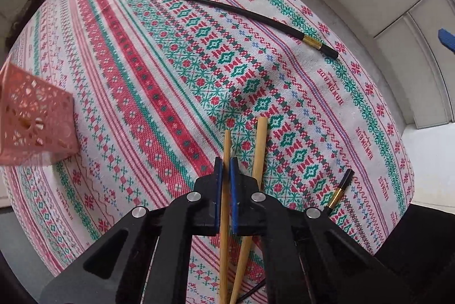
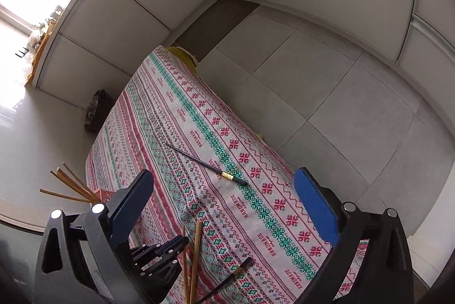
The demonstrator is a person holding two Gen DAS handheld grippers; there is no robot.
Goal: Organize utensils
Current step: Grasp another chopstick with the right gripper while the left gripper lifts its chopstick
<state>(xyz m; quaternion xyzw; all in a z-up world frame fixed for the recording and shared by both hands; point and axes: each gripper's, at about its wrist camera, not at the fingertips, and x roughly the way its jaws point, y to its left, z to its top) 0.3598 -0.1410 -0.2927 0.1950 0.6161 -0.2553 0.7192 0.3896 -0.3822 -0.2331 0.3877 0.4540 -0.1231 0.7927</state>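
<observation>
Pink perforated plastic holder [image 1: 34, 119] at the left edge of the left wrist view, cut off by the frame, contents unreadable there; in the right wrist view only a corner of it visible behind the right gripper's near finger, with several light wooden chopsticks [image 2: 71, 187] fanning out of its top. Left gripper [image 1: 226, 170] pointing down at the patterned red, green and white tablecloth [image 1: 159, 82], blue pads pinched tight on one thin bamboo chopstick [image 1: 226, 150]. Second, thicker bamboo chopstick [image 1: 260, 144] just beside it, outside the pads, crossing the first lower down. Right gripper [image 2: 224, 204] spread wide, nothing between its fingers, hovering over the cloth. Long black chopstick with a gold band [image 1: 256, 15] lying alone well up the cloth, near the far edge, plenty of bare fabric around it. Another black, gold-banded chopstick [image 1: 339, 191] close to the near edge, its lower length hidden behind the left gripper's body. Grey tiled floor [image 2: 327, 93] past the table's far edge. Whether the gripped chopstick touches the cloth: impossible to tell.
</observation>
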